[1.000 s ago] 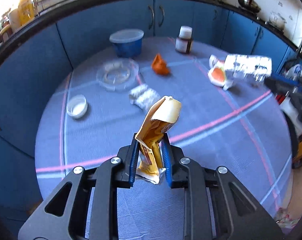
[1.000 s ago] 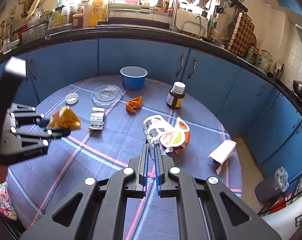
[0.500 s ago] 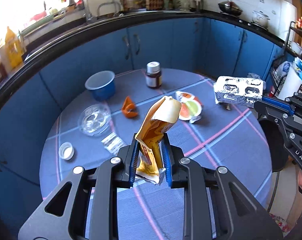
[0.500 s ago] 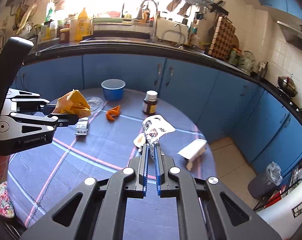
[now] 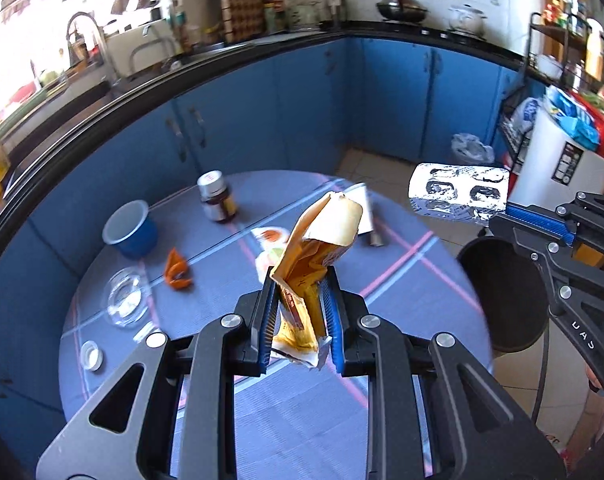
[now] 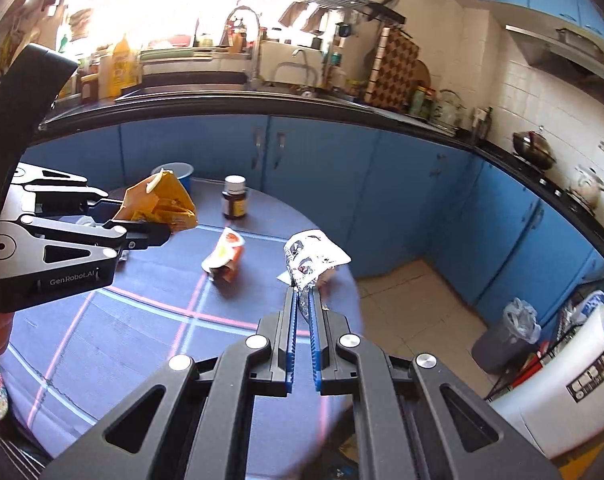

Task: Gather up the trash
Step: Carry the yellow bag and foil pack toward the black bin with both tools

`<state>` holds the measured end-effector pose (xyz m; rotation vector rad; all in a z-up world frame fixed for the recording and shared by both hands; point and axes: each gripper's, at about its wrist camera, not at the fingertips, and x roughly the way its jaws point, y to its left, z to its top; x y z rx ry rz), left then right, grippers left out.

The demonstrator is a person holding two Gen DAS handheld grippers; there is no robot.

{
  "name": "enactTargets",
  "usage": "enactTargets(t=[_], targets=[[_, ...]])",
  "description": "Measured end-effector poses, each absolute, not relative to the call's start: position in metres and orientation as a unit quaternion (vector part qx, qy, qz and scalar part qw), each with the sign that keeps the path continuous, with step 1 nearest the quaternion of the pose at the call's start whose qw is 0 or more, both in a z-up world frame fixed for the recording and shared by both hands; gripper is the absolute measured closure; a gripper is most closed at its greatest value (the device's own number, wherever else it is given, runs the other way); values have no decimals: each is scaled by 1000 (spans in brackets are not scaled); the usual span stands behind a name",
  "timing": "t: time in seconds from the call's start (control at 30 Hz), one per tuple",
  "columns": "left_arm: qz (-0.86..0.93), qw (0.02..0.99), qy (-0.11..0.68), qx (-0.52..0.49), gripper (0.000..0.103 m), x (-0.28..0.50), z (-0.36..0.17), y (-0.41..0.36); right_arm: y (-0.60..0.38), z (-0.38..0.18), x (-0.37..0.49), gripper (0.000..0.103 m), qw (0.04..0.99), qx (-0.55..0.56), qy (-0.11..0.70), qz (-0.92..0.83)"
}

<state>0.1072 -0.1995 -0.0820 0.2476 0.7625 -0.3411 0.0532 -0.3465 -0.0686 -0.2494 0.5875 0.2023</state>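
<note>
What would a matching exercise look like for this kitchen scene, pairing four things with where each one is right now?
Things:
1. crumpled yellow snack wrapper
2. silvery black-and-white foil wrapper
3. brown glass bottle with a white cap
4. round blue plastic tub

Places:
A. standing on the blue round table, next to the bottle
B. pinched in the right tongs
C. standing upright on the table, nearer the floor side than the tub
D. clamped in the left tongs

Pairs: 1-D, 2-B, 3-C, 4-A
</note>
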Motion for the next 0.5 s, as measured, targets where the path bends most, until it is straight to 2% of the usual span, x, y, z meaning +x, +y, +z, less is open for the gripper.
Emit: enactTargets(t=[0.5], targets=[[-233,889,359,161,80,108,-74,-299,-437,-68,28,96,954,-86,286,12]])
